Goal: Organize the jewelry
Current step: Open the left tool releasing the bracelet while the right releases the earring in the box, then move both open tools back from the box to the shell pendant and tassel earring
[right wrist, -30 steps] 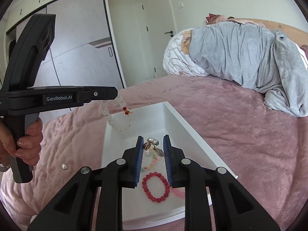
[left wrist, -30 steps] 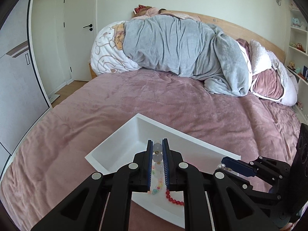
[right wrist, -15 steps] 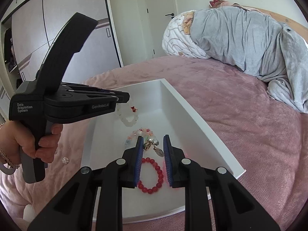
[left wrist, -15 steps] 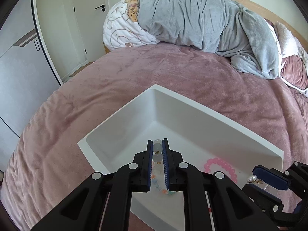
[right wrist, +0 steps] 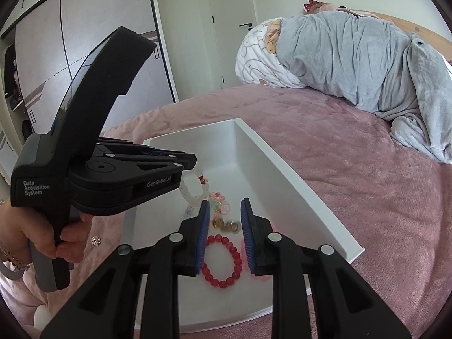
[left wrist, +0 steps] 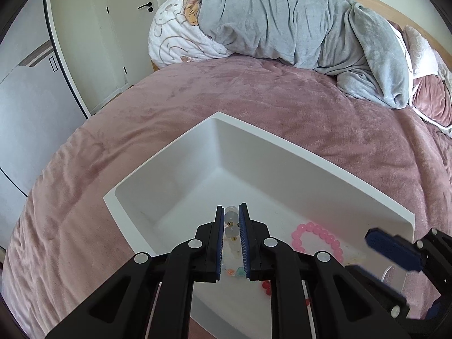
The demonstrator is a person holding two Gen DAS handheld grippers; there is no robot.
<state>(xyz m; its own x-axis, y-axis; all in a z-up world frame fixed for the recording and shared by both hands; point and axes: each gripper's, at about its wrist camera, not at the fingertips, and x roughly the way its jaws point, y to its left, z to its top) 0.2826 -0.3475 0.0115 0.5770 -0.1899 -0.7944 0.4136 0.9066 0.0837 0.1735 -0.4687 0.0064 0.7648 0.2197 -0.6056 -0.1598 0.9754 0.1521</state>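
Observation:
A white tray (left wrist: 175,180) (right wrist: 271,169) lies on the pink bedcover. My left gripper (left wrist: 231,208) (right wrist: 193,161) is low inside it. Its jaws are opening, with the pads still against a white bead bracelet (left wrist: 230,217) (right wrist: 192,196) that hangs down to the tray floor. My right gripper (right wrist: 224,202) hovers over the tray's near end, jaws opening with nothing gripped. A gold piece (right wrist: 226,224) lies on the tray floor below its fingers. A red bracelet (right wrist: 223,260), a pink bracelet (left wrist: 319,237) and a multicoloured bead bracelet (right wrist: 217,200) also lie in the tray.
A small sparkly piece (right wrist: 95,240) lies on the bedcover left of the tray, near the person's hand (right wrist: 42,240). A grey blanket (left wrist: 296,22) and a white pillow (left wrist: 175,39) are heaped at the bed's head. Wardrobe doors (right wrist: 84,28) stand to the left.
My left gripper sank into the tray with the white bracelet. The right jaws spread apart and the gold piece they held now lies on the tray floor.

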